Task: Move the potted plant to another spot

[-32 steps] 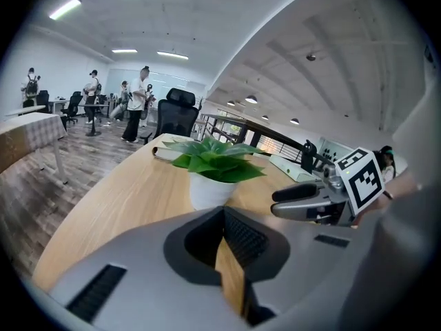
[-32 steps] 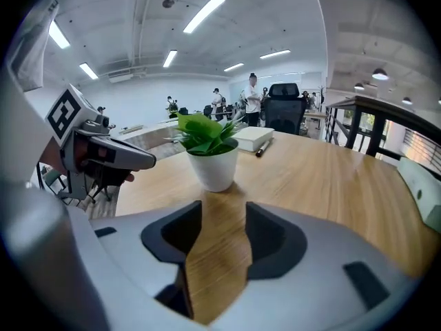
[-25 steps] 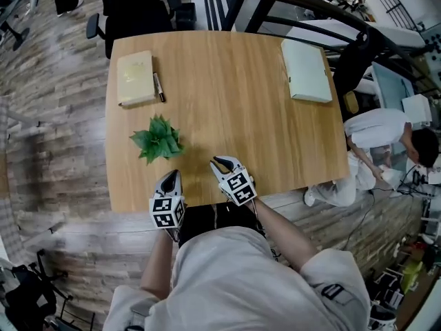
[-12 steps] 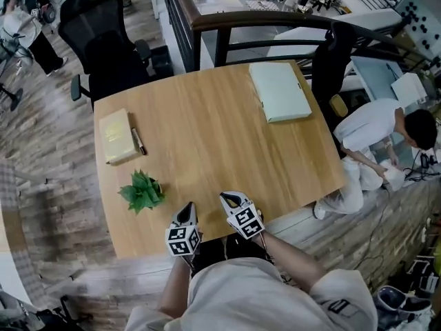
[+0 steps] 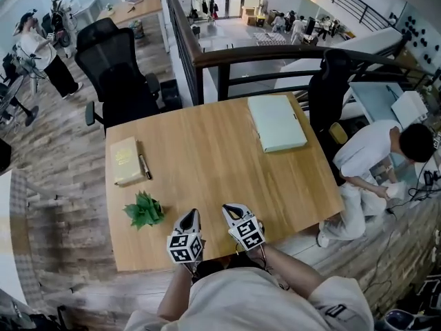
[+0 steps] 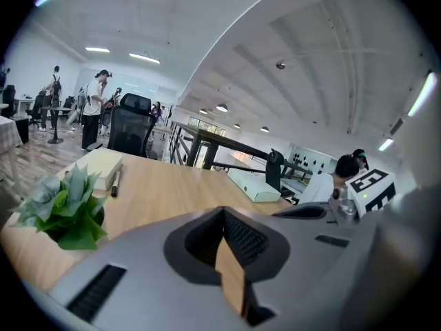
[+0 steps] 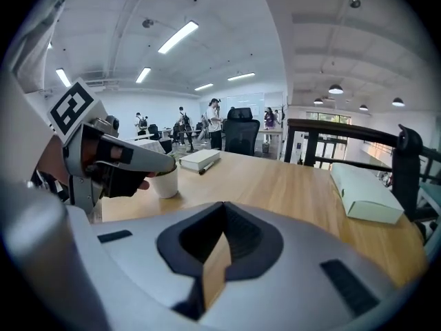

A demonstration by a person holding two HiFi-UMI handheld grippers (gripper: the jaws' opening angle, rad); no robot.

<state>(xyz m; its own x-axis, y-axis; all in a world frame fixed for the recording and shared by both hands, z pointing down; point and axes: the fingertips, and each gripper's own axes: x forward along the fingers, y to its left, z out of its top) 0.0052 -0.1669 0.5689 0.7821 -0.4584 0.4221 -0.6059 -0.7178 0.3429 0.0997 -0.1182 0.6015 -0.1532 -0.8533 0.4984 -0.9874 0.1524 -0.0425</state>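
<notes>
No readable text, labels or numbers. Left gripper (image 5: pixel 192 214) and right gripper (image 5: pixel 229 209) cubes carry only coded square markers. Book (image 5: pixel 126 161) cover on table (image 5: pixel 207 150) illegible.

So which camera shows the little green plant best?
The left gripper view: the potted plant is close and big, leaves clear. The head view shows the potted plant small, from above. The right gripper view shows only its white pot, leaves hidden.
</notes>
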